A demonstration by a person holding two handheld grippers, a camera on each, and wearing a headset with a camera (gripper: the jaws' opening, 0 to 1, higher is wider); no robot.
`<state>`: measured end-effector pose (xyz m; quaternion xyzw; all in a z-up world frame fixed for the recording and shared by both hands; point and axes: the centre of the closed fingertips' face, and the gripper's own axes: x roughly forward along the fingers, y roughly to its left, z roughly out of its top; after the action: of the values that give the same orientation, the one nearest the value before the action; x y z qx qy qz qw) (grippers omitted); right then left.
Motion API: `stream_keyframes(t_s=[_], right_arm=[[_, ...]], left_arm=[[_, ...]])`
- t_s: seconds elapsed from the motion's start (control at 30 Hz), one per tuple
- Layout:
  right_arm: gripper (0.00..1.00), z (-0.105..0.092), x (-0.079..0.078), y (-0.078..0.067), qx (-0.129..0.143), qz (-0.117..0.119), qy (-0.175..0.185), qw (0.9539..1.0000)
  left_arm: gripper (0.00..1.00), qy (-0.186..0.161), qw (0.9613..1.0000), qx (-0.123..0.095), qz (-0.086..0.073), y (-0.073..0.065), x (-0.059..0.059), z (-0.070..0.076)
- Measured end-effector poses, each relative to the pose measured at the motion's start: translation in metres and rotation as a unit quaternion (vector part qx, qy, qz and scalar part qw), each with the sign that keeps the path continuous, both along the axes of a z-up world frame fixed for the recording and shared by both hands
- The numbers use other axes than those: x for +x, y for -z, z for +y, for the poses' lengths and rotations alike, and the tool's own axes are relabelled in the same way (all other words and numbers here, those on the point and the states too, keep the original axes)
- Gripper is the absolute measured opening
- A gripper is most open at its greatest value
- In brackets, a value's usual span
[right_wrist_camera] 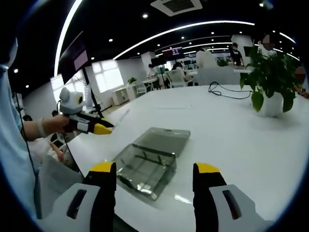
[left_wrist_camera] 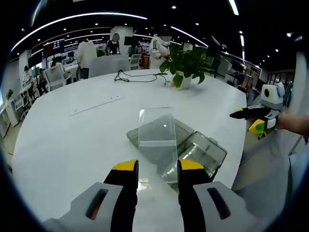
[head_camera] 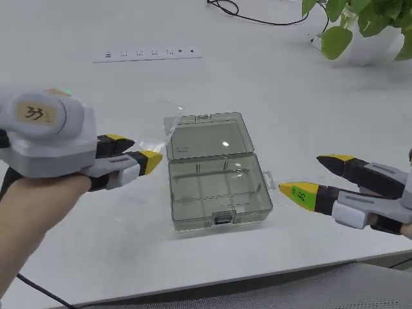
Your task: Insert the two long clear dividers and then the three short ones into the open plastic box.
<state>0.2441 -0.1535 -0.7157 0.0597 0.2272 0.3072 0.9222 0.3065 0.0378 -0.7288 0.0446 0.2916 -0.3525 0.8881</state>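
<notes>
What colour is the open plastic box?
Smoky grey and see-through; the plastic box shows best in the head view.

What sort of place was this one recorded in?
Most likely an open-plan office. The work sits on a large white table with a power strip and a potted plant. Behind it are rows of desks and chairs with people among them, under ceiling lights.

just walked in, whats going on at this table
A person is working with tongs in each hand. The left tongs hold a clear divider up over the table, short of the open plastic box. The right tongs are open and empty on the box's other side. A few dividers look to be standing in the box already, though how many is hard to tell.
</notes>
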Motion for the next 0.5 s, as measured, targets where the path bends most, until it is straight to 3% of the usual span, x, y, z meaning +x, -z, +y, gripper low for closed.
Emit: stream_keyframes(t_s=[0.23, 0.5], right_arm=[[0.57, 0.022, 0.017, -0.022, 0.059, -0.017, 0.005, 0.9981], [0.47, 0.045, 0.027, -0.032, 0.103, -0.015, 0.005, 0.9945]], left_arm=[[0.3, 0.025, 0.9994, -0.02, -0.014, -0.014, -0.004, -0.03], [0.3, 0.047, 0.9981, -0.033, -0.022, -0.02, -0.012, -0.056]])
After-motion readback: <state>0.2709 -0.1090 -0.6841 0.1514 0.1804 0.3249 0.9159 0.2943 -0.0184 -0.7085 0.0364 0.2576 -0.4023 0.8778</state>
